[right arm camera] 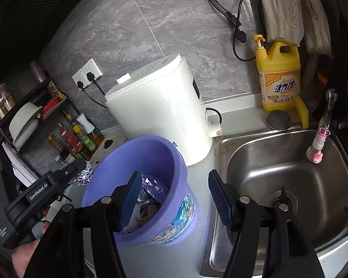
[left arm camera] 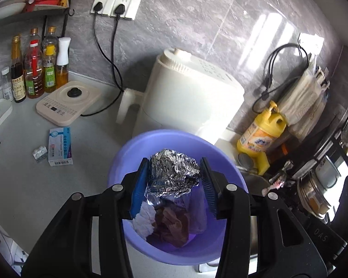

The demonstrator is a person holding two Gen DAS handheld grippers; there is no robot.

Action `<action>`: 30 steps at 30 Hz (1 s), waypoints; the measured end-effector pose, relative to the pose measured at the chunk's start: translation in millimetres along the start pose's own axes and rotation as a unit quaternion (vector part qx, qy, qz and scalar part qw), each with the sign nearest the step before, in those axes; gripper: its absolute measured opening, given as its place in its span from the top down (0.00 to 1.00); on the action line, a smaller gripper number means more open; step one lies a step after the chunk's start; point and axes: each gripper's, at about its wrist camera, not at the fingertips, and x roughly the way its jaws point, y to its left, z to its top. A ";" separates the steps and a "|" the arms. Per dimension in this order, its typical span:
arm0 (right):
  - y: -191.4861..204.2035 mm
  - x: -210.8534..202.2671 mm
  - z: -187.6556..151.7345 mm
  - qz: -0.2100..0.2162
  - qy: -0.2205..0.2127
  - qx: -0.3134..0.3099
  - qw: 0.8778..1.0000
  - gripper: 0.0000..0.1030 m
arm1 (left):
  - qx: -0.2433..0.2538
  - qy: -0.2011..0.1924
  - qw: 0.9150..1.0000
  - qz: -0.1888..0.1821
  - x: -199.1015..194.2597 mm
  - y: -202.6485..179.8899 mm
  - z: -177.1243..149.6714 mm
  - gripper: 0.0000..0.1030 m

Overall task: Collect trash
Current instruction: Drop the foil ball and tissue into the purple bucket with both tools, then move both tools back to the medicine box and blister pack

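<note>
Left gripper (left arm camera: 174,185) I see parted around crumpled foil (left arm camera: 171,173) over the purple bucket (left arm camera: 127,153); whether its pads press it, I cannot tell. Right gripper (right arm camera: 171,199) gapes empty beside it, the white appliance (right arm camera: 160,115) behind.

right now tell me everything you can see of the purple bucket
The bucket is a round lilac plastic pail with a wide rolled rim, a colourful printed band round its lower wall and a small white lug near the rim. It stands upright on the pale counter, close beside the white appliance and just left of the sink. Inside lie crumpled foil, white tissue and a brownish wrapper. The left claw brackets a foil wad above it.
</note>
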 end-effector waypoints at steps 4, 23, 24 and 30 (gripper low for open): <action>-4.2 -2.7 0.6 0.019 -0.003 -0.005 1.000 0.42 | 0.008 0.005 1.000 0.027 -1.7 -0.7 -7.5 0.18; 126.9 33.2 -12.6 0.091 -0.007 -0.087 0.992 0.17 | -0.050 -0.023 0.994 0.095 -51.3 134.4 17.9 0.06; 135.6 37.7 -14.2 0.092 -0.004 -0.086 0.992 0.17 | -0.056 -0.021 0.994 0.096 -52.6 145.1 19.2 0.06; 191.5 60.6 -27.5 0.095 0.009 -0.099 0.991 0.10 | -0.074 -0.013 0.993 0.094 -59.3 205.2 29.0 0.06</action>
